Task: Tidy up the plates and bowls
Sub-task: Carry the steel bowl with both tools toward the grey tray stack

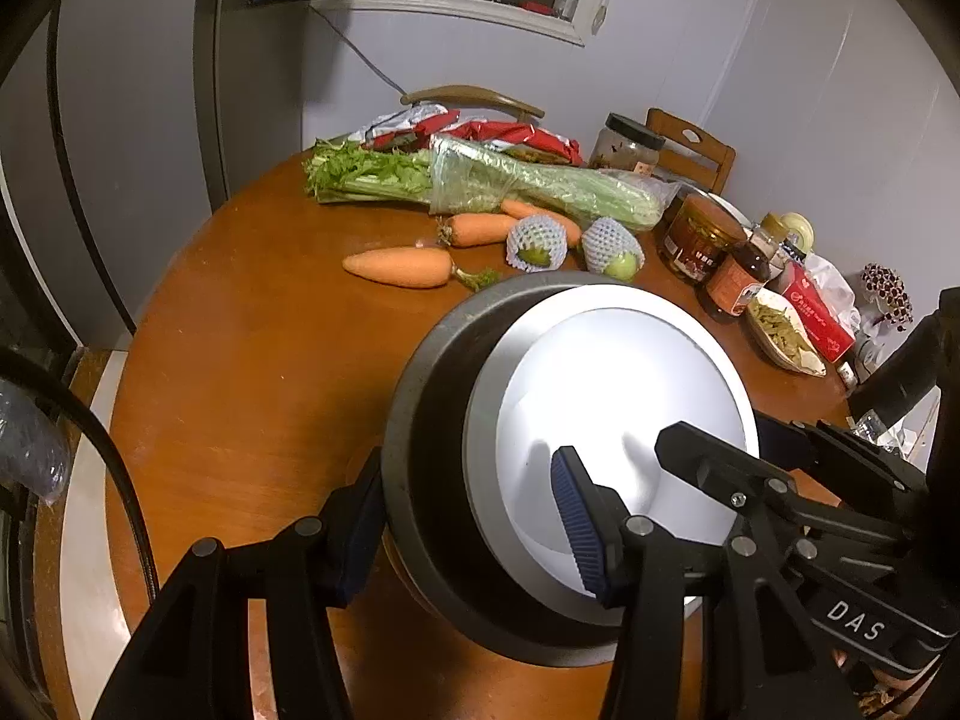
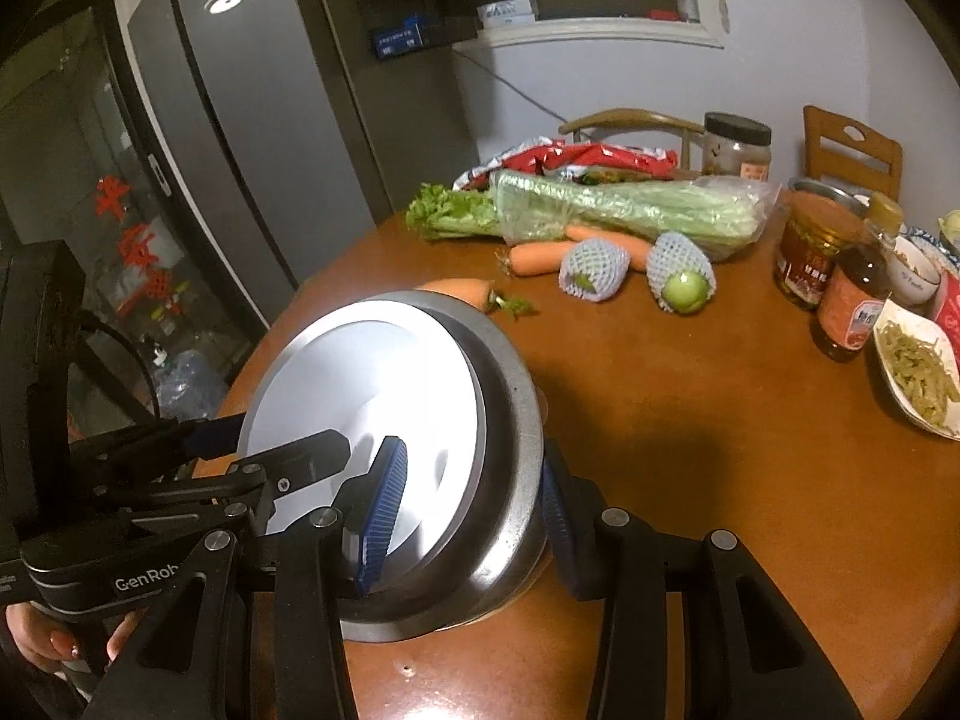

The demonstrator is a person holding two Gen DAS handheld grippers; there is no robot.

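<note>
A metal bowl (image 1: 432, 420) with a white plate (image 1: 618, 402) inside it is held tilted above the round wooden table (image 1: 240, 360). My left gripper (image 1: 474, 516) straddles the bowl's near rim, one blue pad inside over the plate, the other outside against the wall. My right gripper (image 2: 474, 510) straddles the opposite rim of the same bowl (image 2: 510, 420) the same way, over the plate (image 2: 360, 378). Each gripper's other body shows in the opposite view.
Carrots (image 1: 399, 267), wrapped celery (image 1: 510, 180), two netted fruits (image 1: 537, 243), jars and a bottle (image 1: 738, 276), and a dish of beans (image 2: 918, 372) sit at the back and right of the table. A fridge (image 2: 240, 120) stands left. Chairs stand behind.
</note>
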